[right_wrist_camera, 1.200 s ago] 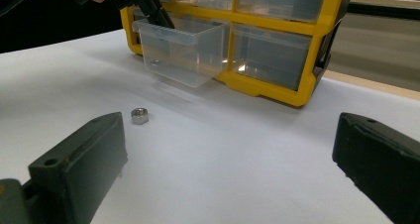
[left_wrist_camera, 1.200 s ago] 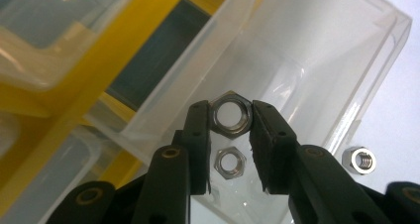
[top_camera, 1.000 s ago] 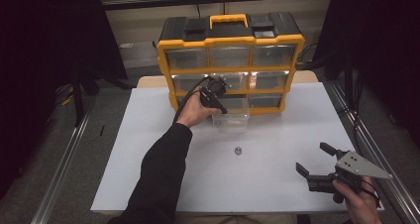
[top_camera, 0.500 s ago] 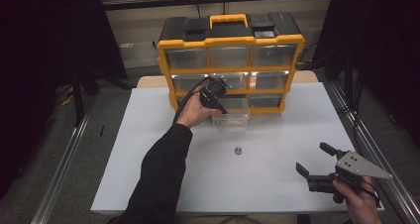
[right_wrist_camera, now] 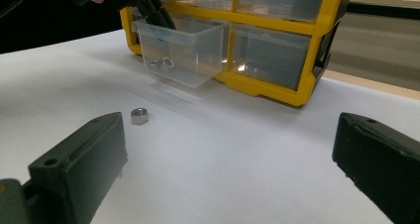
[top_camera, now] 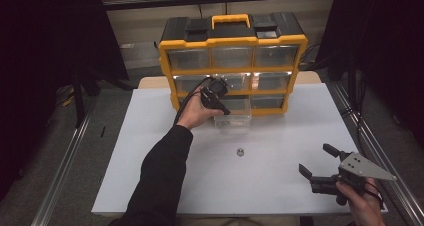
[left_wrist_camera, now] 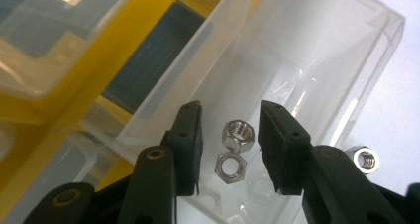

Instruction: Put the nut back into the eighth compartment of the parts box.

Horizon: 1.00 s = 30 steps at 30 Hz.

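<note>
My left gripper (top_camera: 223, 107) reaches down into a clear plastic drawer (top_camera: 233, 124) pulled out of the bottom row of a yellow and black organizer (top_camera: 232, 41). In the left gripper view its jaws have just been opening, and the pads touch nothing. Two steel hex nuts (left_wrist_camera: 239, 135) (left_wrist_camera: 230, 165) lie on the drawer floor (left_wrist_camera: 297, 50) below the gap between the jaws. A third nut (top_camera: 240, 151) lies loose on the white table in front of the drawer. My right gripper (top_camera: 316, 159) is held low at the table's near right, open and empty, pointing toward that nut (right_wrist_camera: 139, 115).
The organizer (right_wrist_camera: 277, 16) stands at the table's far edge with its other clear drawers pushed in. The white tabletop (top_camera: 280, 136) spreads between the drawer and my right gripper. Metal rails run along both sides of the table.
</note>
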Available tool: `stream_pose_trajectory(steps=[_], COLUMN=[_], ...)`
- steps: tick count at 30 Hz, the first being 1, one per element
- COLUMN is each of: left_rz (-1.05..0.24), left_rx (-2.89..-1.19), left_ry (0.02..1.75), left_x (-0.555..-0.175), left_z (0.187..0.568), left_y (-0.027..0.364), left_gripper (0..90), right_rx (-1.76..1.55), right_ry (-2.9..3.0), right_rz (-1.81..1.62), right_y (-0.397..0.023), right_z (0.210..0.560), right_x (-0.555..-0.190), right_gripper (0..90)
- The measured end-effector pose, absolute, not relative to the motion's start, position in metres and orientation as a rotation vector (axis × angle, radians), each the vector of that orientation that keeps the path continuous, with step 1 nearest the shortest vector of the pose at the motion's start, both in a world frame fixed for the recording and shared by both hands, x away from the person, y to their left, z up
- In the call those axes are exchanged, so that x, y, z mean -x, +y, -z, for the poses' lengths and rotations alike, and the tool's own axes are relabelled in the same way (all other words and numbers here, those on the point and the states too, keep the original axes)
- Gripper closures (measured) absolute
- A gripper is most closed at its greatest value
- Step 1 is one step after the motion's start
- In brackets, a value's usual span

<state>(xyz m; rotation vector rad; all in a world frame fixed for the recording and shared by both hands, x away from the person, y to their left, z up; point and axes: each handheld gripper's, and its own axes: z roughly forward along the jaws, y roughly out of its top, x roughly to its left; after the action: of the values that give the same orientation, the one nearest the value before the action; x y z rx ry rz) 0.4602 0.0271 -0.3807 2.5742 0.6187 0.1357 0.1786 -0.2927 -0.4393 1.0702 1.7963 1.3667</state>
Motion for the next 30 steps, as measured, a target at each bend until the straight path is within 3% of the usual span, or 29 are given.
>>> stream_pose_trajectory(steps=[14, 30], left_rz=[-0.188, -0.214], left_rx=[-2.52, -2.435], left_ry=[0.598, 0.569], left_x=[-0.449, -0.423], left_z=[0.359, 0.359], left_y=[0.041, 0.069], left_gripper=[43.8, 16.1], right_rx=[-1.07, -1.069], right_ry=[1.795, 1.798], right_rz=[-1.366, -1.364], right_y=[-0.293, -0.293], right_z=[0.439, 0.439], right_x=[-0.179, -0.179], right_gripper=[0.1, 0.1])
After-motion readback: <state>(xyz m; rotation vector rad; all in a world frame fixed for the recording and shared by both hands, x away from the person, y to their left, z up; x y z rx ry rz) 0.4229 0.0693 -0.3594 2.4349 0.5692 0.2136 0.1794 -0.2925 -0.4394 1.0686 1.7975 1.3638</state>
